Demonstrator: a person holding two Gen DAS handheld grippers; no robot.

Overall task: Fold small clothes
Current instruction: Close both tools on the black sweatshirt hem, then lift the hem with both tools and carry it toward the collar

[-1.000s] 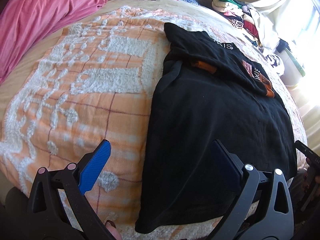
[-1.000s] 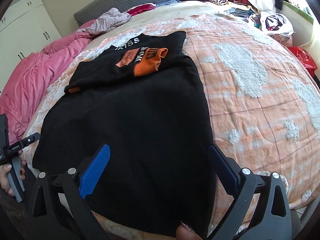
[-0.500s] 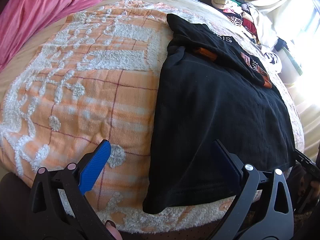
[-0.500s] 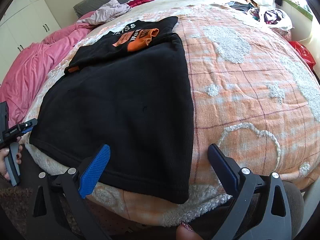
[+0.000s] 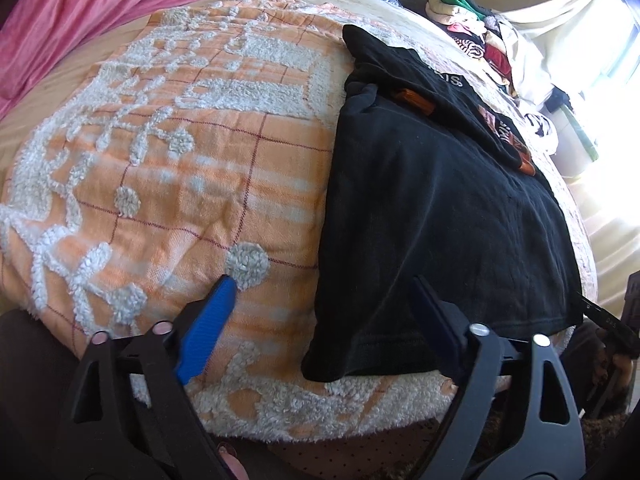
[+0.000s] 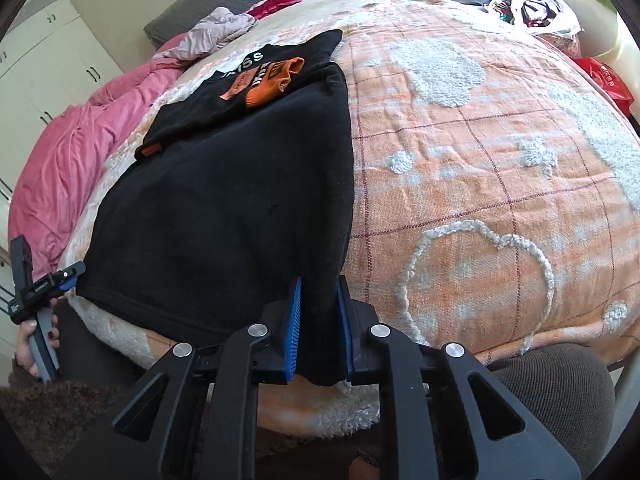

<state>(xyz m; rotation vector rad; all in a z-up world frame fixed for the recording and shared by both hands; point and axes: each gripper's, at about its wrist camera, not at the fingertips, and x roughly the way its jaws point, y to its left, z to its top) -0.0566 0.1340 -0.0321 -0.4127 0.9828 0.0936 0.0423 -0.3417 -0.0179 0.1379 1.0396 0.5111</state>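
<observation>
A black garment (image 5: 440, 208) with orange trim and white lettering lies flat on an orange-and-white blanket (image 5: 180, 184), sleeves folded in at the far end. My left gripper (image 5: 324, 296) hangs over its near left hem corner. Its jaws are closing with the corner between them, and the pads are still off the cloth. In the right wrist view the same garment (image 6: 240, 208) reaches my right gripper (image 6: 319, 320). That gripper's jaws are closing, and its blue pads pinch the near right hem corner. The left gripper (image 6: 44, 284) shows at the far left, held by a hand.
The blanket (image 6: 480, 160) drops over the bed's near edge. A pink duvet (image 5: 80, 12) is bunched at the far left, and piled clothes (image 5: 480, 32) sit at the far right. A red bag (image 6: 608, 80) lies beside the bed and white cupboards (image 6: 48, 60) stand behind.
Both grippers drew back toward the garment's near hem. The right jaws went from wide open to closed on the right corner. The left jaws narrowed around the left corner.
</observation>
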